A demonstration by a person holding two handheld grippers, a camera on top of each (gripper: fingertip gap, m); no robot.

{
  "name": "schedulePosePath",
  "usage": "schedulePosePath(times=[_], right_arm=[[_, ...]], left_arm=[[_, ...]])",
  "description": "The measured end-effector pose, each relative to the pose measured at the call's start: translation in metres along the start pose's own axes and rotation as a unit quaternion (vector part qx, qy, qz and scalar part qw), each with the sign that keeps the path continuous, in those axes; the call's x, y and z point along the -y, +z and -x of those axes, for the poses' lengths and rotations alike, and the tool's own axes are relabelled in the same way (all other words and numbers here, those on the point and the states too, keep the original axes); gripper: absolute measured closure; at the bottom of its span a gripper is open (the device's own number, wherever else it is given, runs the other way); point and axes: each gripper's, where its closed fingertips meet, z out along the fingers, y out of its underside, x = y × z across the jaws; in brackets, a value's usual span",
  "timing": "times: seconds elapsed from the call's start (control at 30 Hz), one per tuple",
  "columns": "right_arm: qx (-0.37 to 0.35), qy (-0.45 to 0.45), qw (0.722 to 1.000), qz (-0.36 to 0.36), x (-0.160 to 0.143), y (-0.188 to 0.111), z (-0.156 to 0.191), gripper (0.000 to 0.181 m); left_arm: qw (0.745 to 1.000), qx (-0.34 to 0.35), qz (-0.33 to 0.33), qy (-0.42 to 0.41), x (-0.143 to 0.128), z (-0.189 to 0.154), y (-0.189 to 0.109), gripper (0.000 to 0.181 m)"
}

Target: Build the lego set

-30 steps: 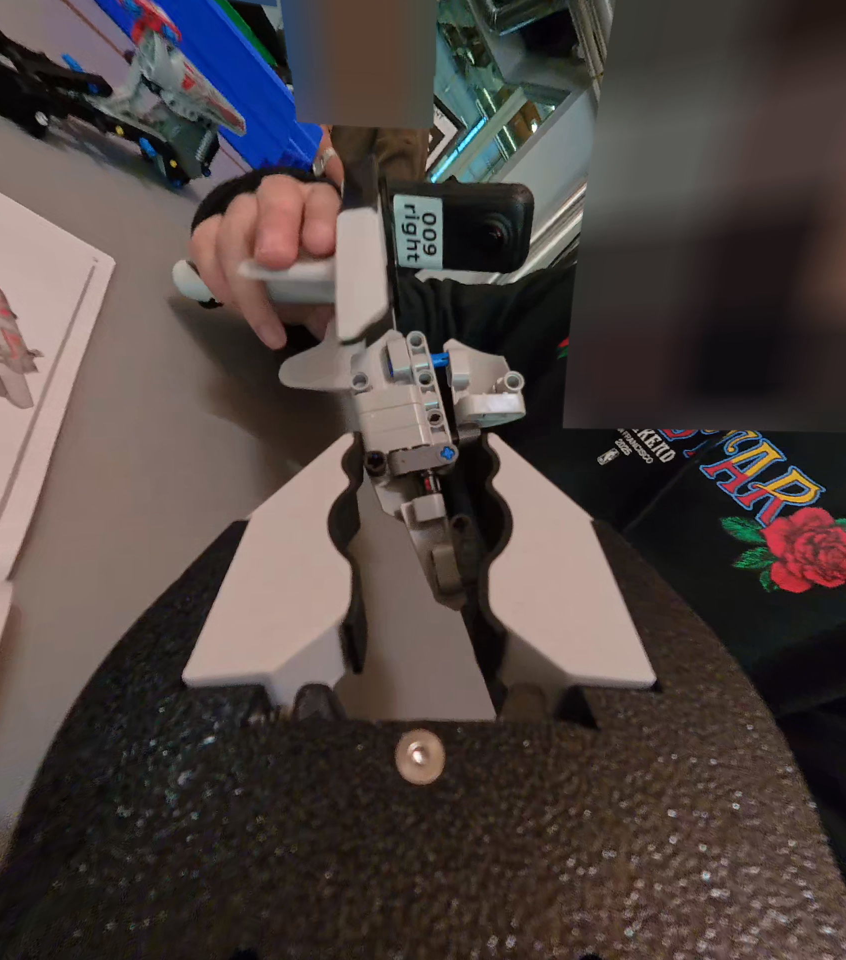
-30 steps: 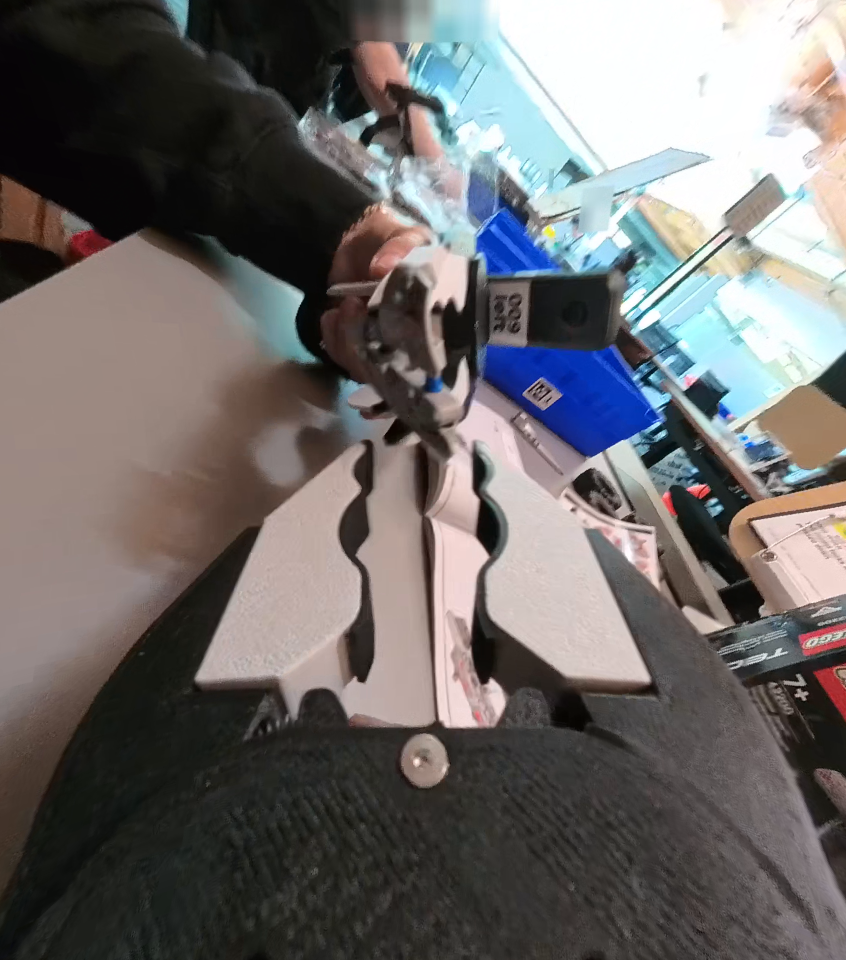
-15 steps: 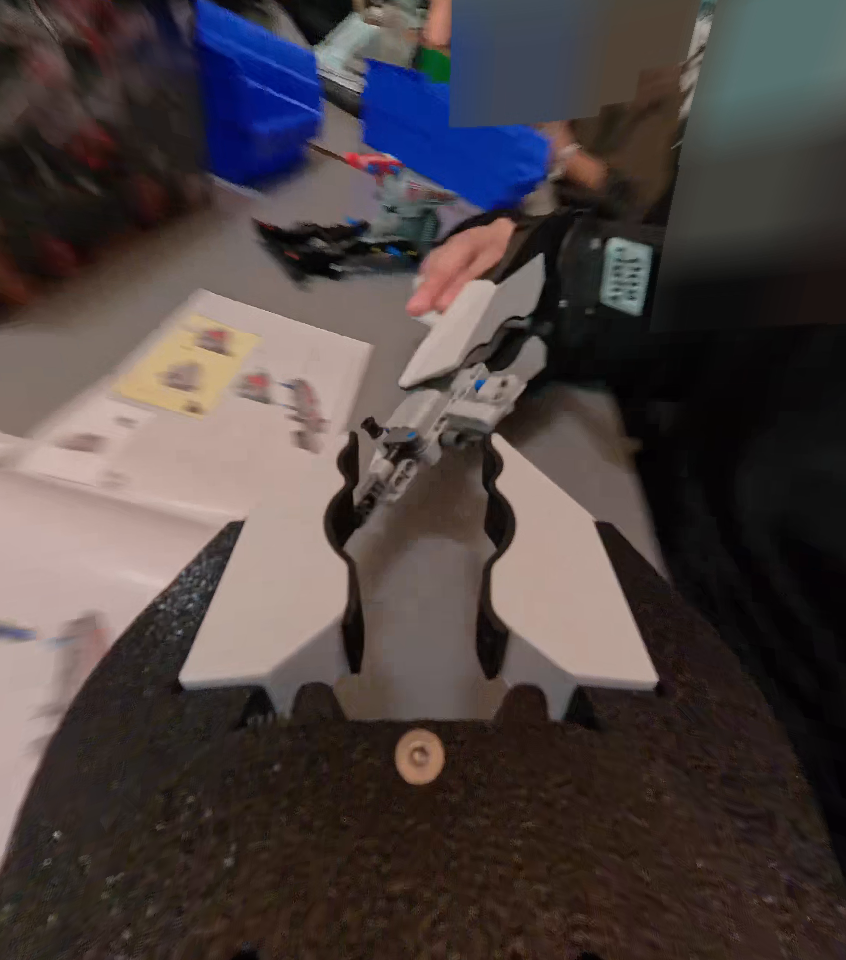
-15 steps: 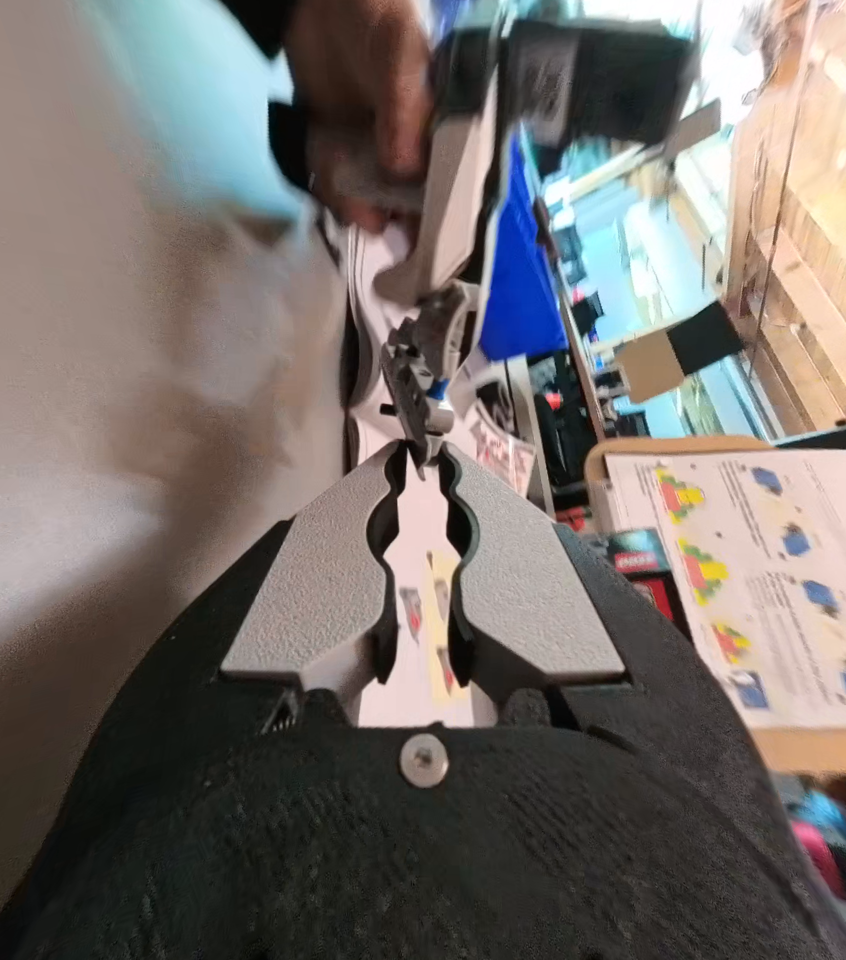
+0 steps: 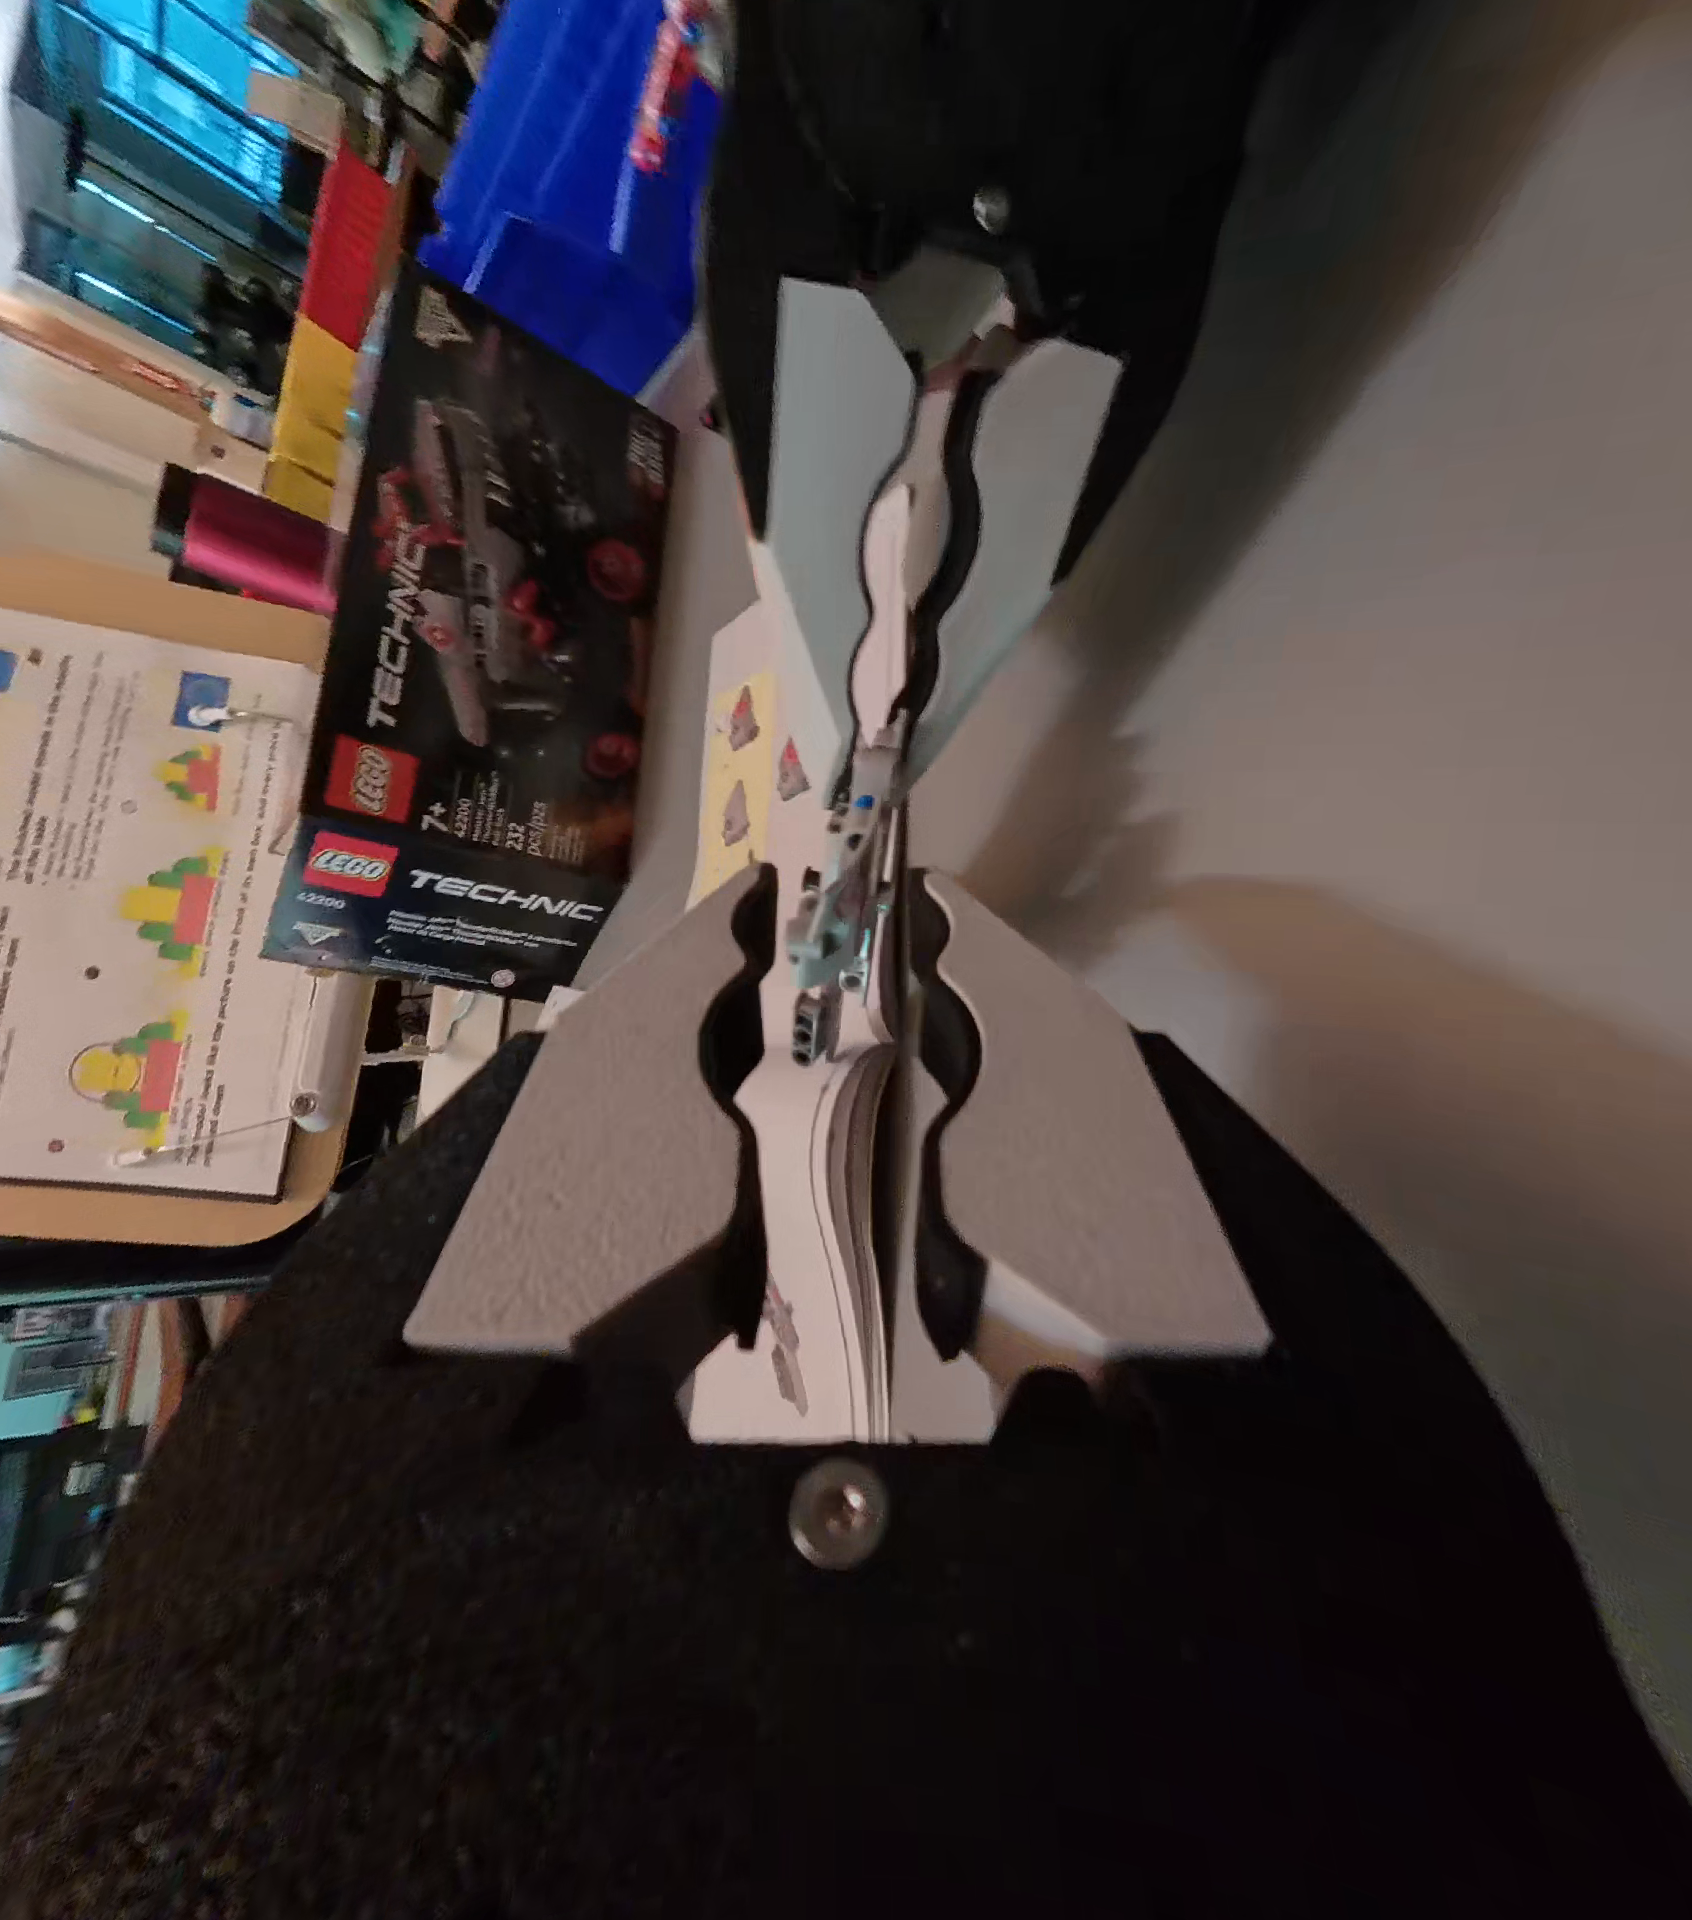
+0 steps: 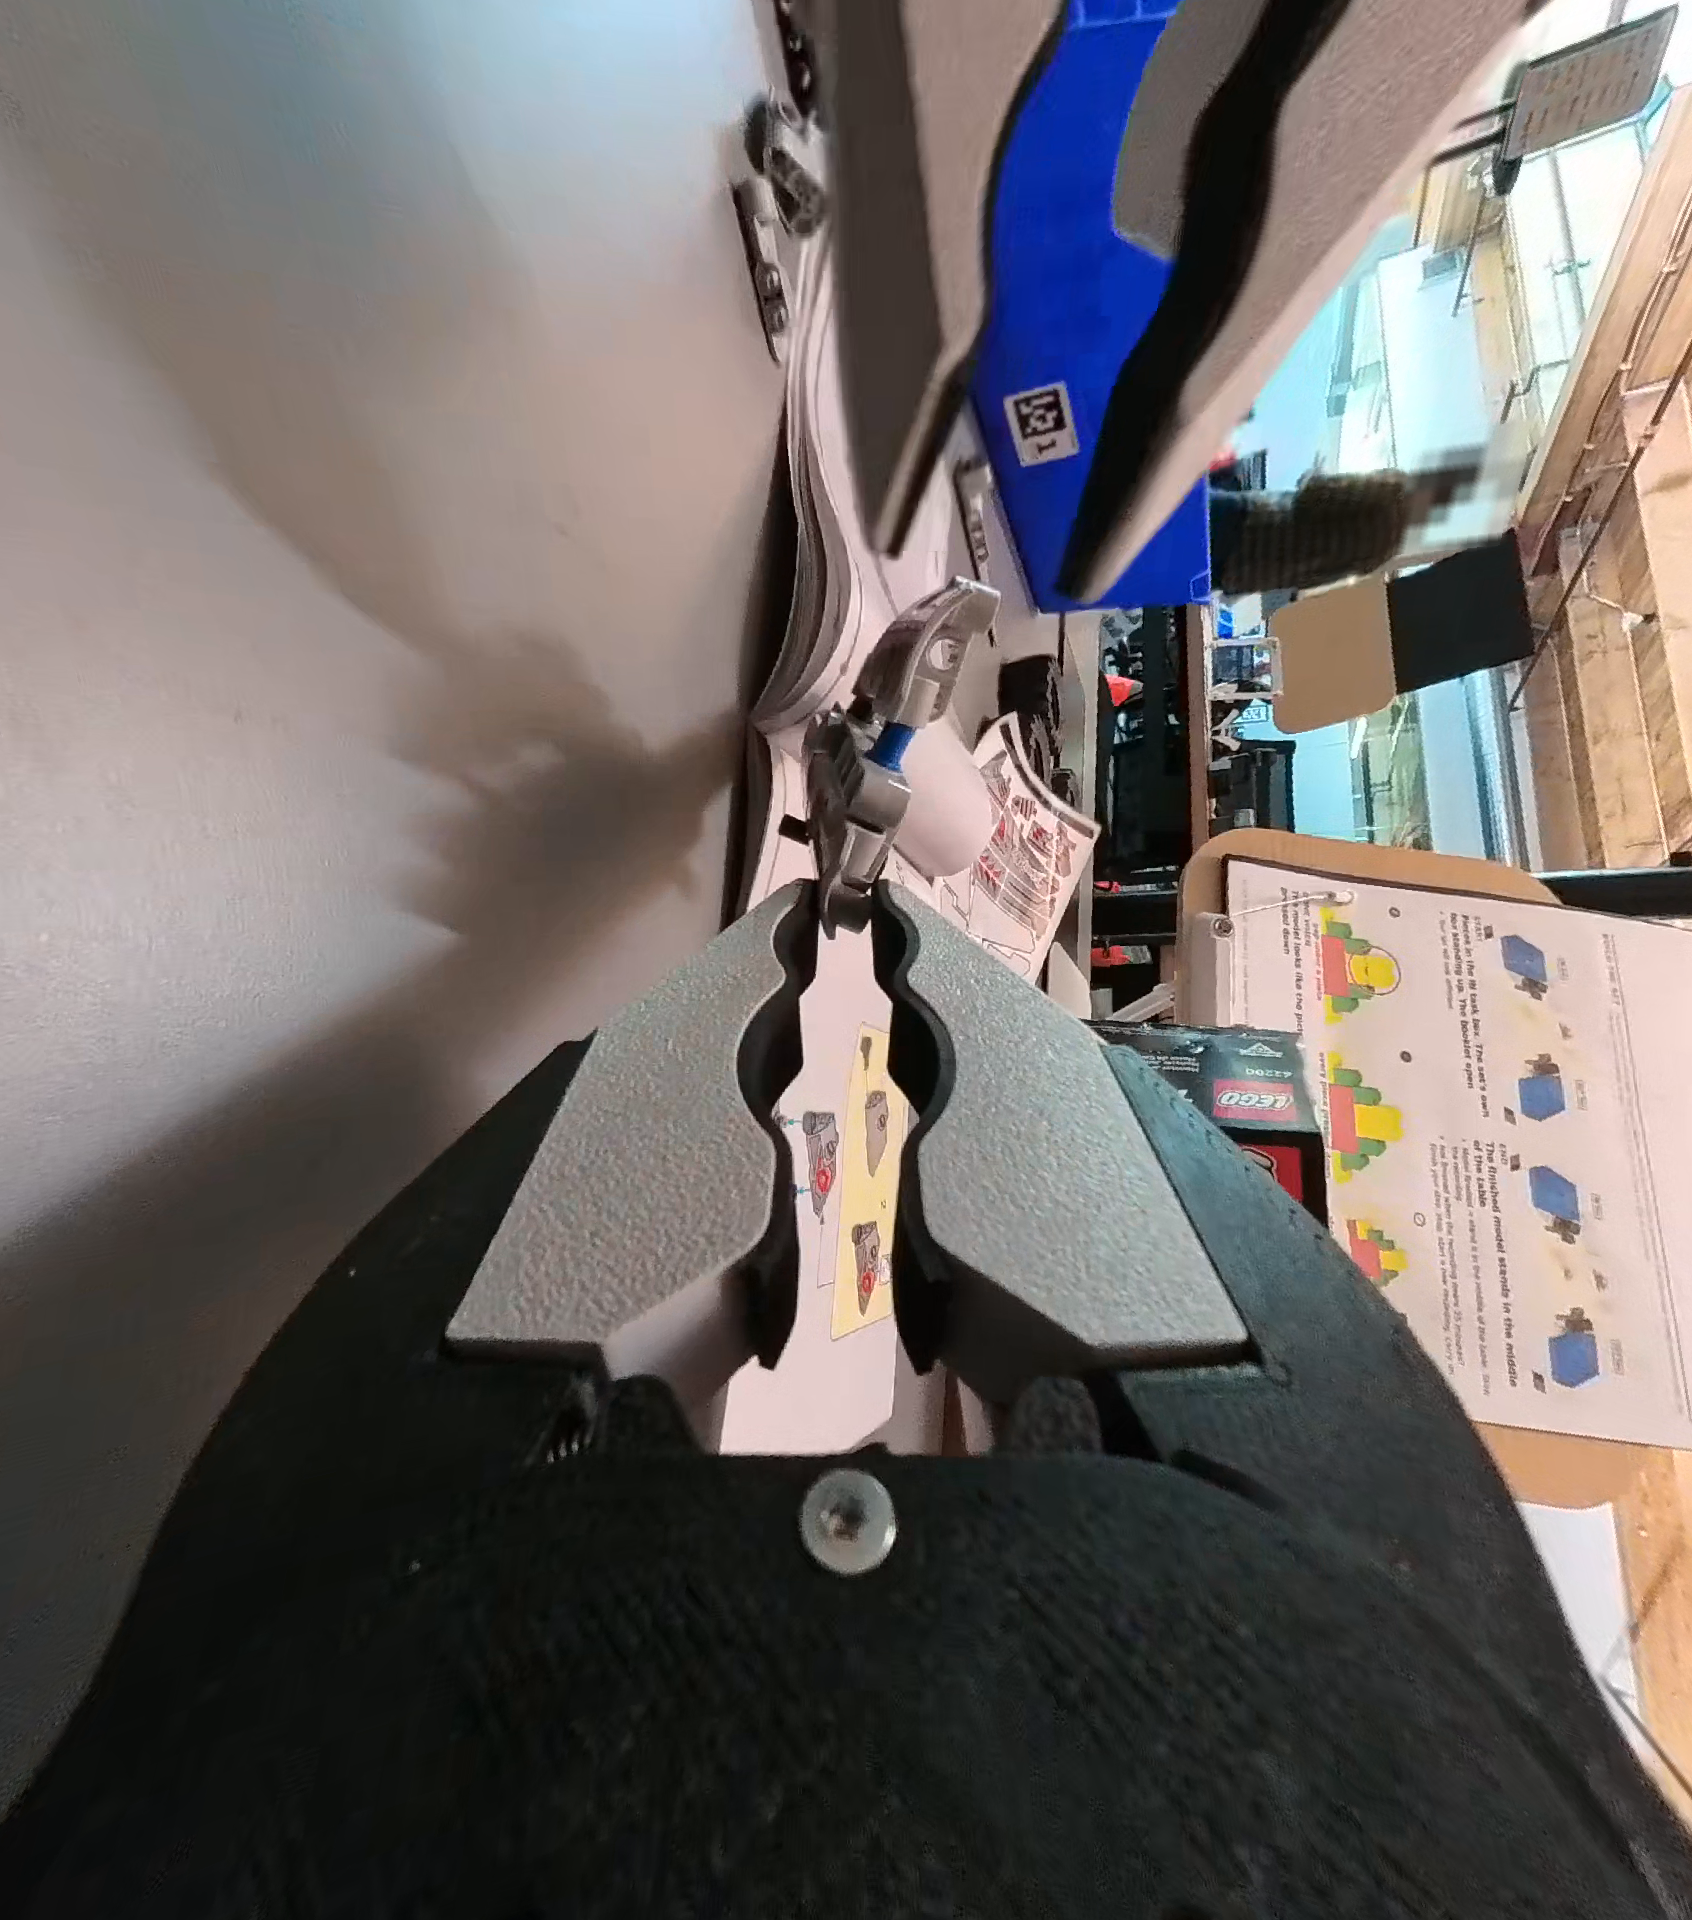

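Both views are rolled on their side. My right gripper (image 6: 842,899) is shut on the lower end of a small grey Lego assembly with blue pins (image 6: 868,800) and holds it above the open instruction booklet (image 6: 852,1143). In the left wrist view the assembly (image 5: 821,940) sits between the tips of my left gripper (image 5: 837,899), which is open with space on both sides of it. The right gripper (image 5: 881,717) reaches in from the top there. In the right wrist view the left gripper (image 6: 982,566) shows at the top, open, just beyond the assembly's far end.
The grey table (image 5: 1444,623) is on one side. A black Lego box (image 5: 489,665), a blue bin (image 6: 1060,260) and a clipboard with a picture sheet (image 6: 1548,1143) are on the other. Several loose dark parts (image 6: 769,208) lie past the booklet. The tips of one gripper are about 6 cm away from the tips of the other.
Both grippers have rolled sideways and swung over the booklet. The right gripper has narrowed and shut on the assembly. The assembly has gone from deep between the left fingers to their tips.
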Motion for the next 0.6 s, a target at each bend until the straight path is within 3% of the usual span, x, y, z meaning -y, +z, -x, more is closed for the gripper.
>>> schedulePosePath(times=[0.13, 0.27, 0.43, 0.6], right_arm=[[0.018, 0.005, 1.000, -0.012, 0.008, -0.001, 0.004, 0.173], [0.013, 0.030, 0.999, -0.030, 0.009, -0.003, 0.001, 0.172], [0.030, 0.091, 0.984, -0.149, 0.028, -0.021, -0.005, 0.167], [0.031, 0.083, 0.984, -0.156, 0.027, -0.024, -0.006, 0.175]], left_arm=[[0.998, -0.008, 0.032, 0.053, -0.004, -0.007, 0.007, 0.176], [0.998, -0.004, 0.018, 0.062, -0.001, -0.006, 0.006, 0.179], [0.997, -0.005, 0.002, 0.081, 0.000, -0.010, 0.007, 0.181], [0.995, -0.012, -0.001, 0.103, 0.002, -0.012, 0.009, 0.181]])
